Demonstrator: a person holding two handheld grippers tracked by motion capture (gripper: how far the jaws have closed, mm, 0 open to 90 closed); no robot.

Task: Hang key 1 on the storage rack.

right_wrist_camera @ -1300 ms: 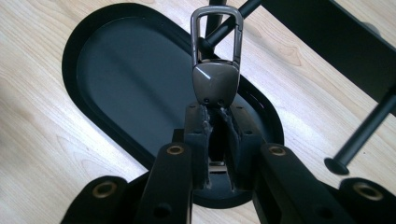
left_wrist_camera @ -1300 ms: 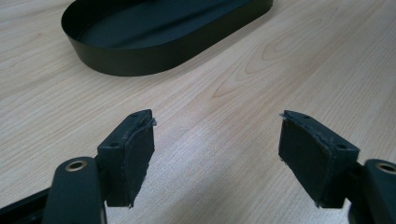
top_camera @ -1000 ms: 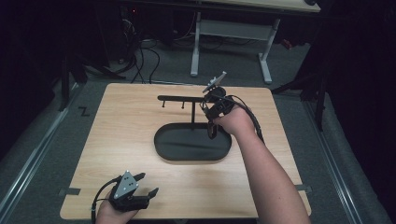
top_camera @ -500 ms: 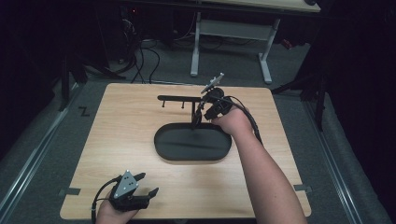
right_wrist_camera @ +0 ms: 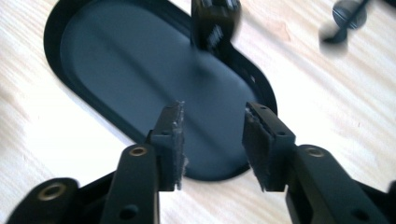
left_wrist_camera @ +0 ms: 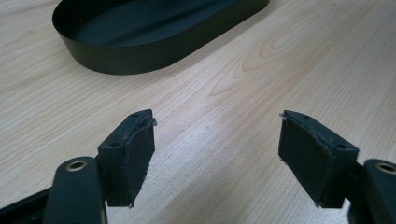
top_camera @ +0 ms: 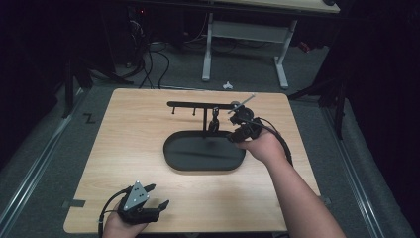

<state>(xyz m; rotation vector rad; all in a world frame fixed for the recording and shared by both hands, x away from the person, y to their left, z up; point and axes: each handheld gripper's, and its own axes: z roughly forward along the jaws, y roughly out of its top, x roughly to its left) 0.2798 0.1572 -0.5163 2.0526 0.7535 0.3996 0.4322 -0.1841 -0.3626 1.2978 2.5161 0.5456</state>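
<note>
While over tray (right_wrist_camera: 116, 60), right gripper (right_wrist_camera: 212, 140) fingers part-open, empty | left gripper (left_wrist_camera: 217, 154) fingers wide, empty

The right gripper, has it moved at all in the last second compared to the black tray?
Yes. The right gripper has pulled back toward the person and slightly to the right, from beside the stand's post to the black tray's right rim. Its fingers are apart and empty.

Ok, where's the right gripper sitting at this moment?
In the high view the right gripper is at the far right end of the black oval tray, just right of the stand's upright post, jaws open and empty.
</note>
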